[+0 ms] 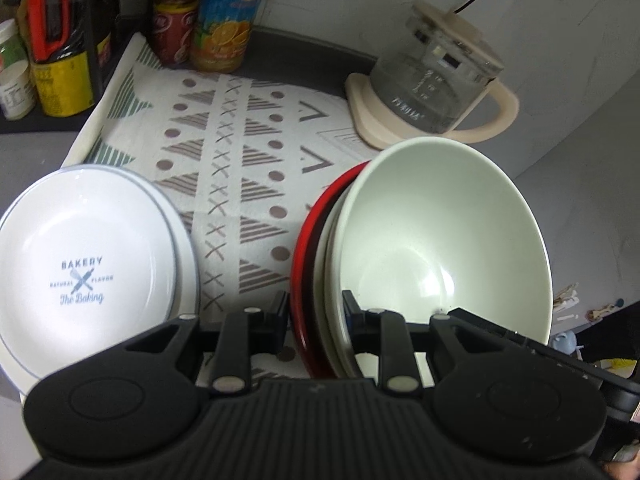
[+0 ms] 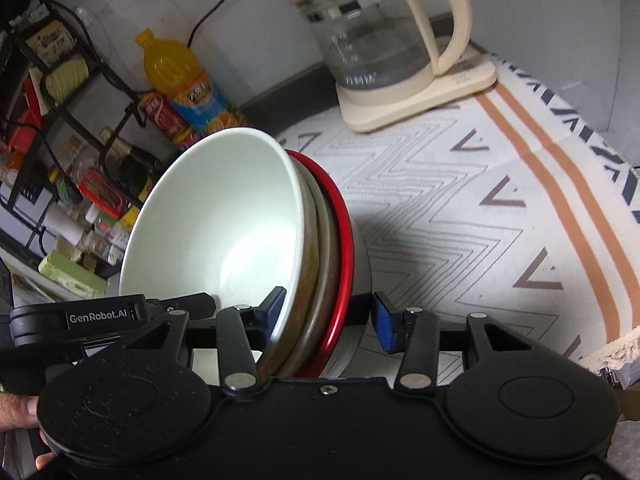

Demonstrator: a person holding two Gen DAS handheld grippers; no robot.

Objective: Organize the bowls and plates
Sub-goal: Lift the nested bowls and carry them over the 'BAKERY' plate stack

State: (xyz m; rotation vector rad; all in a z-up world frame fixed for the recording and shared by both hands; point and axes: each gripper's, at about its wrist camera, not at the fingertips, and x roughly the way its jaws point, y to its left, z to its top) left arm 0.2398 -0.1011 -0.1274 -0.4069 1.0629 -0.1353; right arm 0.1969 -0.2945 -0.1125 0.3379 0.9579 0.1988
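A stack of nested bowls is held on edge above the patterned cloth: a pale green bowl (image 1: 440,240) inside a white one, then a red-rimmed bowl (image 1: 304,264). My left gripper (image 1: 316,316) is shut on the stack's rim. In the right wrist view the same pale bowl (image 2: 216,224) and red rim (image 2: 344,248) stand between my right gripper's (image 2: 328,320) jaws, which sit around the rim with a gap on the right side. White "Bakery" plates (image 1: 84,272) lie stacked at the left.
A glass kettle (image 1: 436,92) on a cream base stands at the back right. Juice and cola bottles (image 1: 224,16) and a rack of jars stand at the back left. The patterned cloth (image 1: 240,168) covers the counter.
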